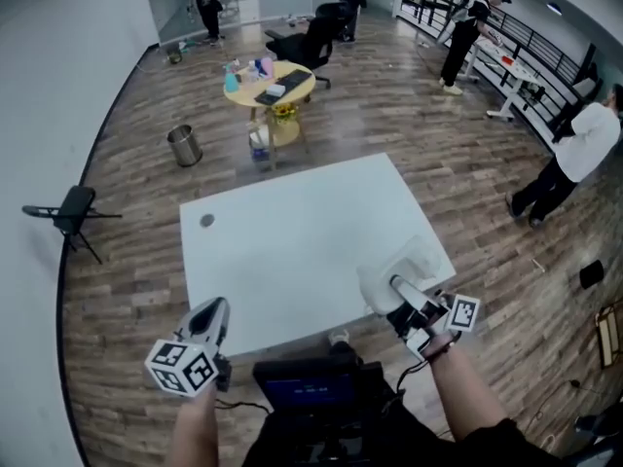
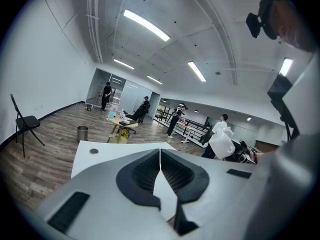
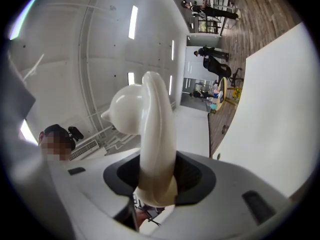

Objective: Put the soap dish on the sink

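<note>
My right gripper (image 1: pixel 397 288) pinches the white soap dish (image 3: pixel 157 134) by its edge. The dish sticks out long past the jaws, over the near right corner of the white table (image 1: pixel 292 232). My left gripper (image 1: pixel 216 309) is closed on nothing. I see no sink yet.

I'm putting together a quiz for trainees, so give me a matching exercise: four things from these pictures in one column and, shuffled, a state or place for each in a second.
Things:
1. left hand-held gripper
2. right hand-held gripper
3. soap dish
4. metal bin

States or places:
A. stands on the wood floor
B. jaws together, nothing between them
C. white, clamped edge-on
D. jaws closed on a white thing

Pairs: 1-B, 2-D, 3-C, 4-A
</note>
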Demonstrator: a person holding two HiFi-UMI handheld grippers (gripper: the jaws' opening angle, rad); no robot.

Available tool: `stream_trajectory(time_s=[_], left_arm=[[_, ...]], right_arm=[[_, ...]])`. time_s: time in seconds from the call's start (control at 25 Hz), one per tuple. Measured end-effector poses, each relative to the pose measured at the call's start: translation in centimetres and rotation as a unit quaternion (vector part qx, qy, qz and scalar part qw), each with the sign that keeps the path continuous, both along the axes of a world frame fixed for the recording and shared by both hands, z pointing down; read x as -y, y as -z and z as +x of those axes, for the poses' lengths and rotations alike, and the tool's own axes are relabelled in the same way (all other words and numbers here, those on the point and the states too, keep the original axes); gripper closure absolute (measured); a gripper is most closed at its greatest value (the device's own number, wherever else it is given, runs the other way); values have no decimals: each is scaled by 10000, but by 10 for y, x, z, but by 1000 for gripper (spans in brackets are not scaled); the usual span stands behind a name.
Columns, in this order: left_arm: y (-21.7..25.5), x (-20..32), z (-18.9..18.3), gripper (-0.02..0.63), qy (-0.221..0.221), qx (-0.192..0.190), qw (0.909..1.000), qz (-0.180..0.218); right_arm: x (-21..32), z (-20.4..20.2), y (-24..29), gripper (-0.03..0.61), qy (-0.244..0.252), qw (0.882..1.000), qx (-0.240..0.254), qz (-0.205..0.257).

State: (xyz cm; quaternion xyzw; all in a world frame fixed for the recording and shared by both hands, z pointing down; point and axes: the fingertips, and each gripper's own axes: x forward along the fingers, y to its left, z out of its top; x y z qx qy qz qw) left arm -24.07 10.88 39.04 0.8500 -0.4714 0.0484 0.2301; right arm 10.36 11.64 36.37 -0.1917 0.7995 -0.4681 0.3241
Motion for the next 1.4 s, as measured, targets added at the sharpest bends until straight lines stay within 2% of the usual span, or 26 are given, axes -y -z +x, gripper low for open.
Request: stream_trajectory(time_s=[0.6, 0.88, 1.08, 1.24, 1.4], left_arm=[[3, 115, 36, 604, 290, 46, 9995, -143], [10, 160, 64, 604, 399, 244, 9986, -238], [23, 196, 84, 604, 611, 350, 9975, -35], [30, 212, 87, 604, 639, 594, 9962, 23], [36, 216, 77, 604, 701, 718, 9949, -37]], right_arm=[[133, 21, -8, 416, 460, 9986, 27, -261], [183, 36, -18, 416, 706, 9964, 94, -467], [216, 49, -29, 416, 1003, 9929, -11, -637], [236, 43, -36, 416, 1241, 9896, -80, -728], [248, 19, -27, 416, 1458, 9863, -82, -765]])
